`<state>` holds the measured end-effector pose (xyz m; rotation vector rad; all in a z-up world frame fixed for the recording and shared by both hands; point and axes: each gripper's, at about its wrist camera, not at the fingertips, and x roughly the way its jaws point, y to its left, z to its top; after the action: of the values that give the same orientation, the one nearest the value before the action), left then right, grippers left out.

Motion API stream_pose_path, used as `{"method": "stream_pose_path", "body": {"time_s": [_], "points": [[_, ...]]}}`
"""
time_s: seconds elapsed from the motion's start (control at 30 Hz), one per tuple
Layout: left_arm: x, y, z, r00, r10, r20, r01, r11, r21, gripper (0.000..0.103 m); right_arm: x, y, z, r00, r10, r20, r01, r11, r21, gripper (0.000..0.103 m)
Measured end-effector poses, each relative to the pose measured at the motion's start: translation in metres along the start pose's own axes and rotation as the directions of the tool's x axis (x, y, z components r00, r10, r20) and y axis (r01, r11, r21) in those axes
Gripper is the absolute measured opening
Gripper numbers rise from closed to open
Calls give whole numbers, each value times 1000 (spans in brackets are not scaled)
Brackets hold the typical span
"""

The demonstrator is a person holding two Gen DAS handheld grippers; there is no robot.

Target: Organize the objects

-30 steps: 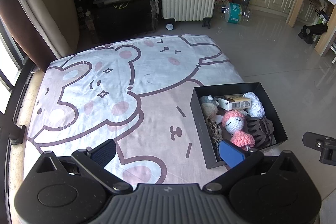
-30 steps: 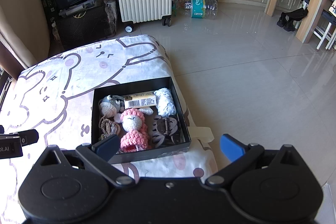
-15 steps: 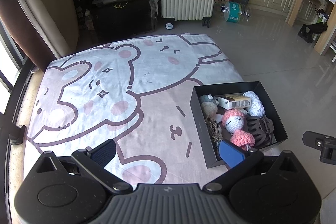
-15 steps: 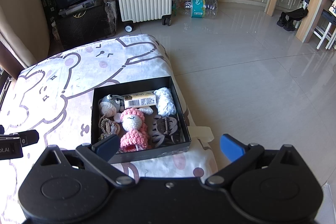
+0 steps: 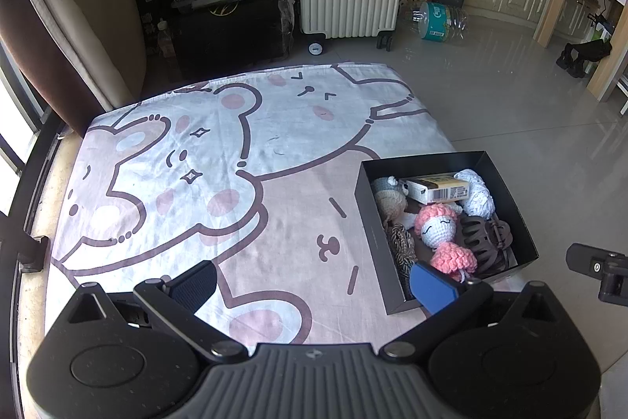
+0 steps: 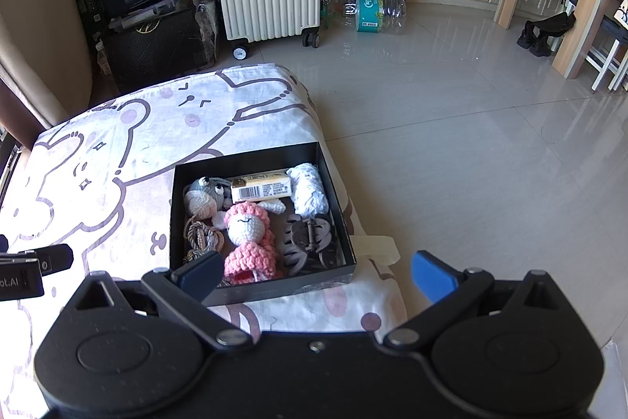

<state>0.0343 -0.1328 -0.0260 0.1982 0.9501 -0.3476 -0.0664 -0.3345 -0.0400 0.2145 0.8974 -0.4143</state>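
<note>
While both tools gape empty, filled black box point(image 6: 333, 183) sits just ahead of right tool point(image 6: 314, 271).

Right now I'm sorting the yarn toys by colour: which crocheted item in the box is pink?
The pink crocheted doll, white face and pink body, lying mid-box; the grey toy and the white knit piece sit farther back.

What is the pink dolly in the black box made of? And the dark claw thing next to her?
The pink doll looks like crocheted yarn: soft, matte, with bumpy stitches showing. The dark hair claw is probably plastic: smooth and slightly shiny, with stiff curved teeth. The black box seems to be matte cardboard, judging by its thin straight walls.
</note>
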Motion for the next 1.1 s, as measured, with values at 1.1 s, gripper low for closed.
{"method": "stream_pose_path", "body": {"time_s": [1.1], "points": [[0, 0, 0, 1000, -2, -3, 2, 1000, 9, 103, 2, -1, -1, 1000, -1, -6, 1, 1000, 4, 103]]}}
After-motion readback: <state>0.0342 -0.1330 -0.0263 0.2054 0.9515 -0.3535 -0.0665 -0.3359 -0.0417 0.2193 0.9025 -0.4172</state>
